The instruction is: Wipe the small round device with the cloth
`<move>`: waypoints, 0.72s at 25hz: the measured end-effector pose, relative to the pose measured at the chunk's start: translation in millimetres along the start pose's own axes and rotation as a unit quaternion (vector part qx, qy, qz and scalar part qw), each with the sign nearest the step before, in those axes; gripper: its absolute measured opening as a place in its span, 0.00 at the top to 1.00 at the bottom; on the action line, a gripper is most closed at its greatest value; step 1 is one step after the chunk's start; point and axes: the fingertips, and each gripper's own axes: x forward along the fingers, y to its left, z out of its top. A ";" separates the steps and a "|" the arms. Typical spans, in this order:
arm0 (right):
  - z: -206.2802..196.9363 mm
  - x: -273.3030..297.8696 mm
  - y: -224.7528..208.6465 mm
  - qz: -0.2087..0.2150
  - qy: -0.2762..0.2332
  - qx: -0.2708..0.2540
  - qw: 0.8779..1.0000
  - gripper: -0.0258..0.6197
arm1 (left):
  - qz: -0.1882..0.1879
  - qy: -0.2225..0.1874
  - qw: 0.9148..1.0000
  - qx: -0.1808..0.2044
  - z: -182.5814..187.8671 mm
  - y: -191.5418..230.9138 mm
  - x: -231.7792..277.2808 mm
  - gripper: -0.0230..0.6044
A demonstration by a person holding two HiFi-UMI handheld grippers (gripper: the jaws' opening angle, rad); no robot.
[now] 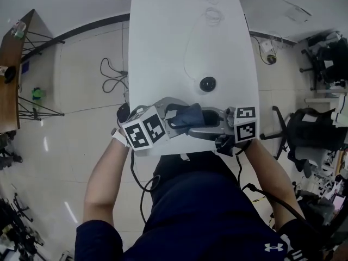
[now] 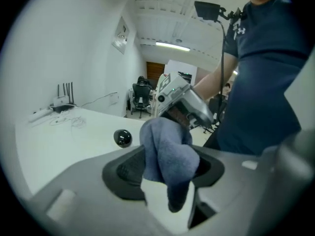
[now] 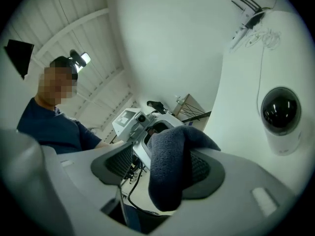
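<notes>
**A:** Where is the cloth (image 1: 190, 116)?

**B:** It's a bunched, dark blue cloth held over the desk's (image 1: 163, 48) 6 o'clock edge in the head view. It sits between the two claws, which face each other tip to tip.

**A:** Which one has it?

**B:** The left claw (image 2: 166, 173), coming in from 9 o'clock. In the left gripper view the cloth fills the gap between the jaws. Both pads press on it, and a fold hangs below them.

**A:** And the right claw (image 3: 160, 171)?

**B:** It reaches in from 3 o'clock with its jaws apart. The cloth stands between them and leans on the pad at 3 o'clock in the right gripper view. At the other pad there is a clear gap, and the left claw shows through it.

**A:** And the small round device (image 1: 207, 84)?

**B:** It's a black dome sitting on the white desk at about 1 o'clock from the cloth. It is near the cloth but apart from it, and neither claw touches it.

**A:** Anything else on the desk?

**B:** A thin white cable (image 1: 213, 16) runs from beside the device toward 12 o'clock and ends in a small coil.
</notes>
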 end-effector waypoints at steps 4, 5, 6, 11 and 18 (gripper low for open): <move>11.7 -2.9 -7.5 -0.032 -0.021 -0.016 0.999 0.50 | 0.051 -0.039 0.997 -0.040 0.4 15.3 -12.6 0.70; 16.6 -5.5 -8.4 -0.040 -0.028 -0.023 0.999 0.50 | 0.069 -0.052 0.995 -0.057 -0.6 21.2 -17.8 0.72; 22.0 -9.1 -9.9 -0.051 -0.033 -0.036 0.997 0.50 | 0.090 -0.063 0.991 -0.075 -3.4 29.0 -23.4 0.73; 59.3 -62.4 -59.8 -0.275 0.015 -0.264 0.924 0.56 | 0.185 -0.050 0.975 -0.113 -28.5 82.3 -41.5 0.74; 32.1 -71.1 -151.0 -0.376 0.198 -0.378 0.822 0.36 | 0.186 0.005 0.980 -0.071 -15.4 137.3 -12.5 0.73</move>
